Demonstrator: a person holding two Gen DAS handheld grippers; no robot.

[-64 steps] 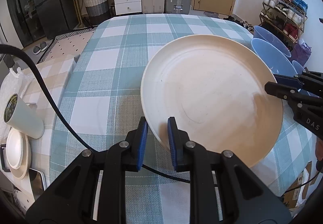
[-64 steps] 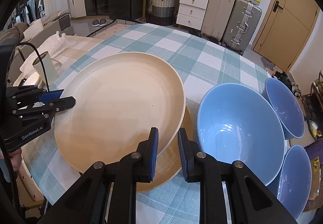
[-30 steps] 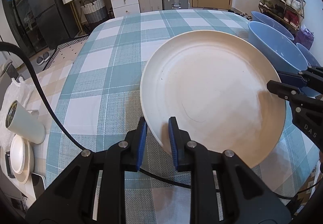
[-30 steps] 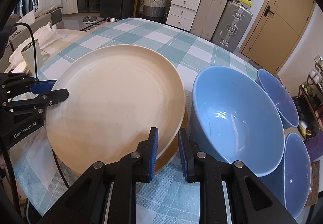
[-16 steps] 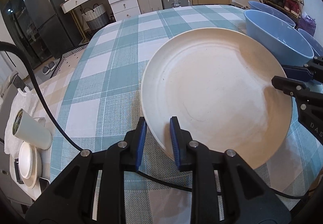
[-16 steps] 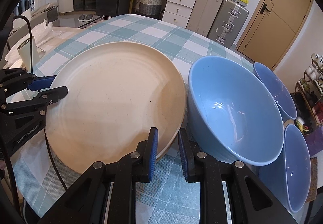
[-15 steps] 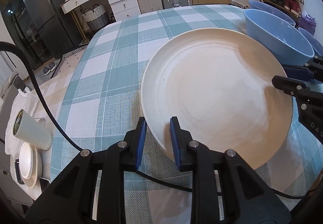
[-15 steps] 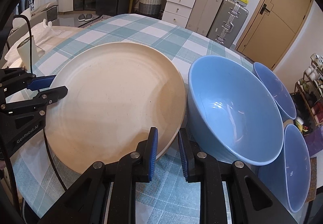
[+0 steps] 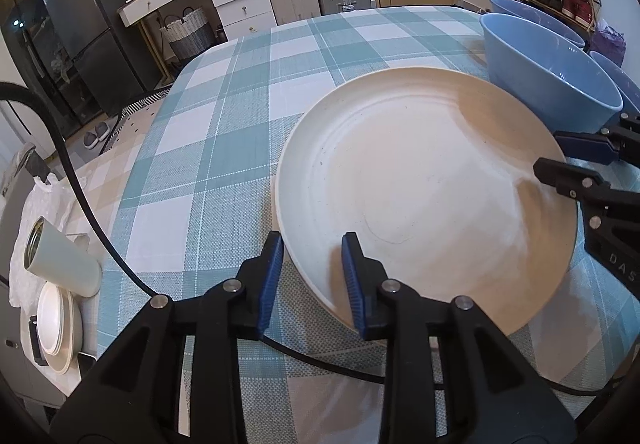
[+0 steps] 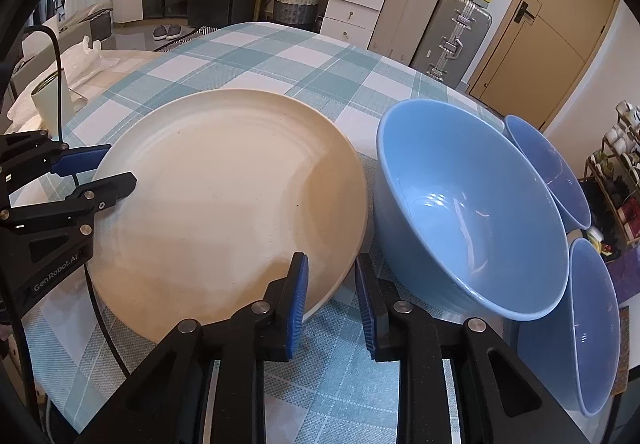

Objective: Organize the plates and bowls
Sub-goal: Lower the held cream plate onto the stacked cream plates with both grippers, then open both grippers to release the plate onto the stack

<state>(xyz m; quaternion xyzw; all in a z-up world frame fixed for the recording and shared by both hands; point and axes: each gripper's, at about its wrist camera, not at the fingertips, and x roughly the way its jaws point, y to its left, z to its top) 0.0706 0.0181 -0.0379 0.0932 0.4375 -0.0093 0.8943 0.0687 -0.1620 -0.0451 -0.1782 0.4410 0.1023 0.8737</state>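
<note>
A large cream plate (image 9: 424,191) lies on the checked tablecloth; it also shows in the right wrist view (image 10: 224,199). My left gripper (image 9: 312,250) is open, its jaws straddling the plate's near-left rim. My right gripper (image 10: 330,270) is open, its jaws straddling the opposite rim; it also shows at the right of the left wrist view (image 9: 560,155). A large blue bowl (image 10: 468,203) stands right beside the plate. Two smaller blue bowls (image 10: 548,167) (image 10: 592,332) sit behind and to the right of it.
The checked table (image 9: 224,131) stretches away beyond the plate. A pale cup (image 9: 60,264) and small stacked white plates (image 9: 56,324) sit off the table's left edge. A black cable (image 9: 100,228) crosses the table's near corner. Suitcases, drawers and a door stand behind.
Both grippers have opened their jaws around the plate's rim. The plate has come down to lie flat, and the darker plate seen under it earlier is hidden.
</note>
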